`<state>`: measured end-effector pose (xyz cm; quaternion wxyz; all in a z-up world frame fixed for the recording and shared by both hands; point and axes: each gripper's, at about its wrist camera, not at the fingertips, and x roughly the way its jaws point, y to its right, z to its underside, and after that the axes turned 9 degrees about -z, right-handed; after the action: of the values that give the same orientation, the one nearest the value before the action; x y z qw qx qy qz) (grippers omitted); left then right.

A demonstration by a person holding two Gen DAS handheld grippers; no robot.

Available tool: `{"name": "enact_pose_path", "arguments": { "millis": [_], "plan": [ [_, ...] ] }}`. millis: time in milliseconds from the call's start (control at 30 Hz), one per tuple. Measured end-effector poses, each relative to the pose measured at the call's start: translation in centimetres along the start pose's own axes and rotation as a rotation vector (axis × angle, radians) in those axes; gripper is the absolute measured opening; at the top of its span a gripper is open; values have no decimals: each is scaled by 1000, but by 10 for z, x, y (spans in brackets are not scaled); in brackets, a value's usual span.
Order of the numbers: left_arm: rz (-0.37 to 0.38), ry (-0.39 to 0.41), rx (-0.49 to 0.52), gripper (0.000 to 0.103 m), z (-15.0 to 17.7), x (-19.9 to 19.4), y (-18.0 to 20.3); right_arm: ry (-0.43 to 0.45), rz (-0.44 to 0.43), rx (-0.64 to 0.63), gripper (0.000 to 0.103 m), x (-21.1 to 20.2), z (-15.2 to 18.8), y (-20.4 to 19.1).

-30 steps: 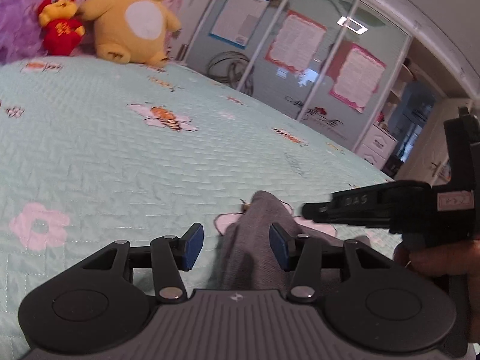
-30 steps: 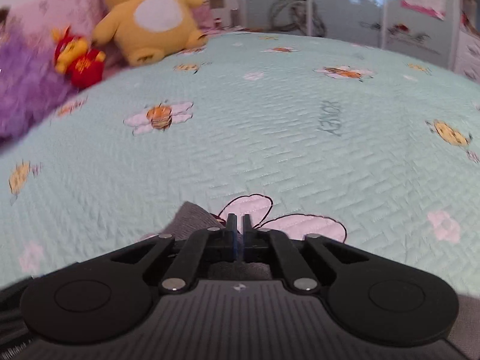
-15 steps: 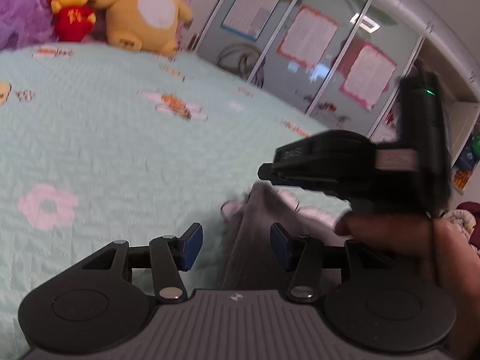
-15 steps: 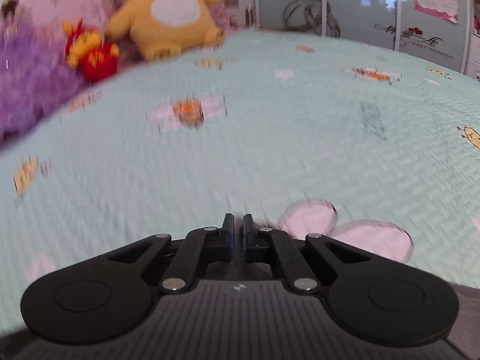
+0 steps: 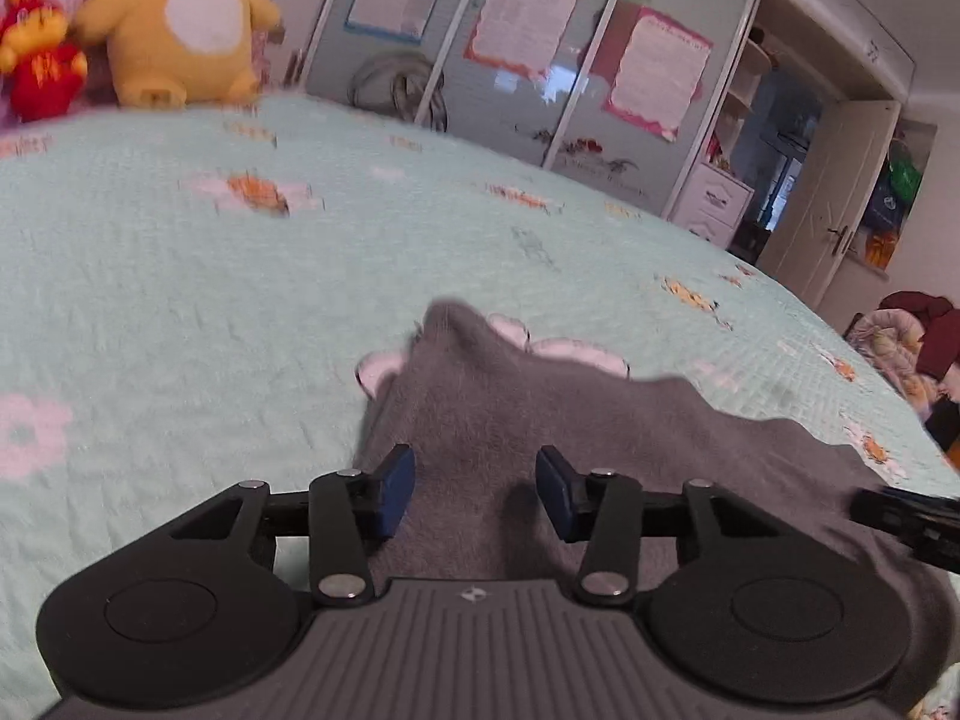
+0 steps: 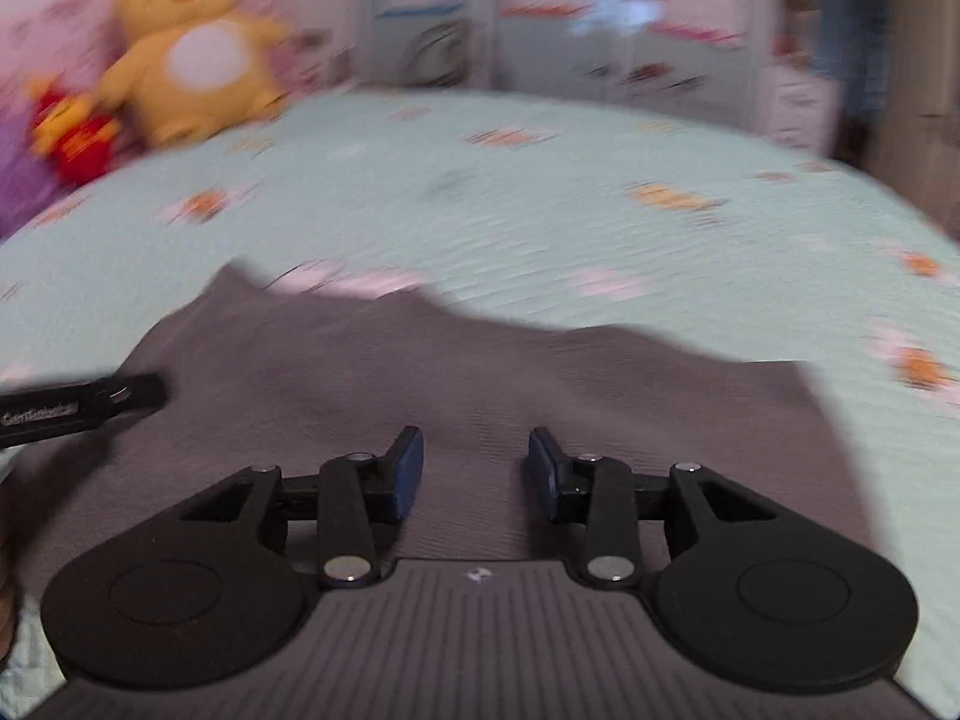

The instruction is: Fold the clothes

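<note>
The left claw [image 5: 474, 492] is sitting over the near edge of a grey garment [image 5: 540, 420], its blue pads [image 5: 393, 489] standing moderately apart and drawing in slightly, with a raised fold of cloth lying between them but not pinched. The garment is spreading ahead of and to the right of this claw across the mint bed [image 5: 180, 312]. The right claw [image 6: 474, 471] is hovering over the same garment [image 6: 480, 372], its jaws opening with only flat cloth beneath the gap, gripping nothing. A yellow plush toy [image 5: 180, 18] and a red one [image 5: 36, 72] are sitting far ahead, to the left.
</note>
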<state>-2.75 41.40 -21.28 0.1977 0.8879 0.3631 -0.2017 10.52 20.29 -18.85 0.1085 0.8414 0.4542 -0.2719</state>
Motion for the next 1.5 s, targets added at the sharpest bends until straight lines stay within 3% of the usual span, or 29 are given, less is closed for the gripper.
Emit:
{"name": "enact_pose_path", "arguments": {
  "millis": [67,133,233,300,367,400,500,633,700,767,833,933,1000,1100,1233,1367,1500],
  "plan": [
    [6,46,7,51,-2,-9,6,31,32,4,40,-18,6,8],
    [-4,54,58,55,-3,-10,14,-11,32,-33,40,-24,15,12],
    [-64,14,45,51,-2,-1,9,-47,103,4,37,-29,30,46],
    [-60,1,22,51,-5,3,5,-18,129,91,16,-39,27,64],
    [-36,52,64,56,-6,-3,13,22,143,85,20,-45,17,58],
    [-30,72,111,64,-3,-5,19,26,118,72,23,-42,14,52],
    [-51,25,210,70,11,3,25,4,14,64,36,-21,4,39],
    [-81,-57,72,71,-1,8,-5,-47,100,45,35,-15,22,62],
    [-142,-65,46,70,-4,1,-19,-41,169,84,40,-35,28,75],
    [-135,-104,-32,70,-3,-13,-33,-9,196,119,47,-59,31,76],
    [-137,-141,-118,68,3,-32,-42,29,211,152,47,-83,33,73],
    [-135,-188,-212,68,18,-60,-43,62,144,131,51,-102,31,52],
    [-131,-205,-240,70,24,-66,-41,60,74,130,64,-102,18,30],
    [-123,-213,-266,70,24,-70,-44,50,-70,146,68,-88,-19,-7],
    [-89,-207,-313,72,23,-66,-64,-47,-217,136,73,-45,-81,-61],
    [-39,-230,-341,75,24,-60,-76,-130,-245,83,73,0,-112,-113],
    [3,-300,-301,80,15,-53,-69,-199,-230,69,73,32,-115,-154]
  ]
}}
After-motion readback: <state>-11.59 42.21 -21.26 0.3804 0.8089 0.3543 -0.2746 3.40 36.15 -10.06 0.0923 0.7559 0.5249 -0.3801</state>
